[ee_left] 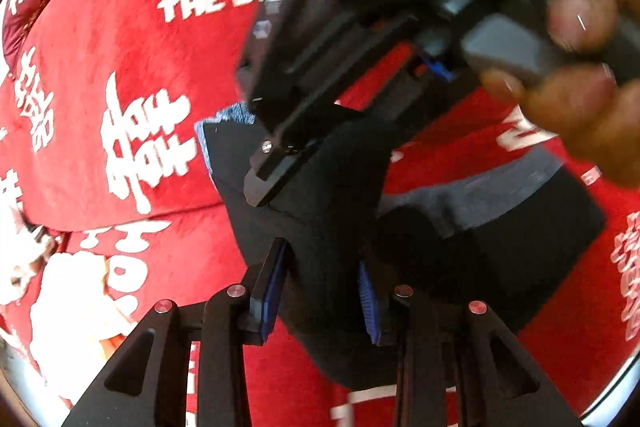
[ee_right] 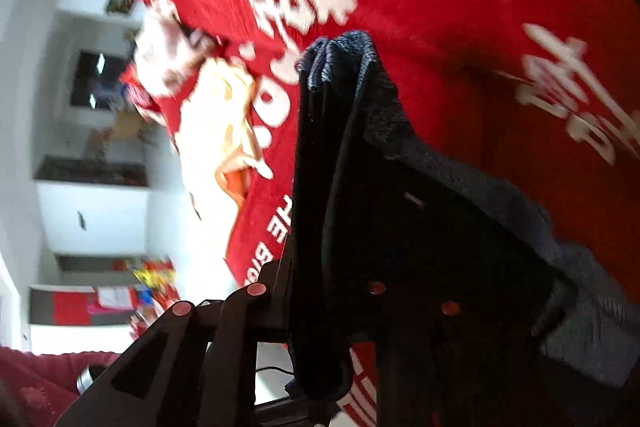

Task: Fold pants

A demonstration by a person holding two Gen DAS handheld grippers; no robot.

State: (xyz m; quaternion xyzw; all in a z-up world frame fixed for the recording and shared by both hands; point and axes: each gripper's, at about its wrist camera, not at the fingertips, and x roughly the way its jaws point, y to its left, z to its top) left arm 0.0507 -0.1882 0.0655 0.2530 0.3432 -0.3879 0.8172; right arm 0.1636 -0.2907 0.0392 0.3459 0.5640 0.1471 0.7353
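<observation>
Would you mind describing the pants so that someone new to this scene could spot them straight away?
Start from the red blanket with white lettering that covers the whole surface. The pants are the dark garment lying on it, one part pinched by the left gripper, another by the right gripper. Their black cloth and blue-grey band set them apart from the pale crumpled clothes nearby.

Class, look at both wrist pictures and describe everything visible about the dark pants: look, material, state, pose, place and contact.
The pants are black, seemingly knit, with a grey-blue ribbed band at one edge. They are bunched and partly lifted over a red blanket printed with white lettering. The left tongs have cloth between their blue-padded fingers; the right tongs press or pinch the pants from above. In the right wrist view the pants drape over the tongs, hiding the fingers.
</observation>
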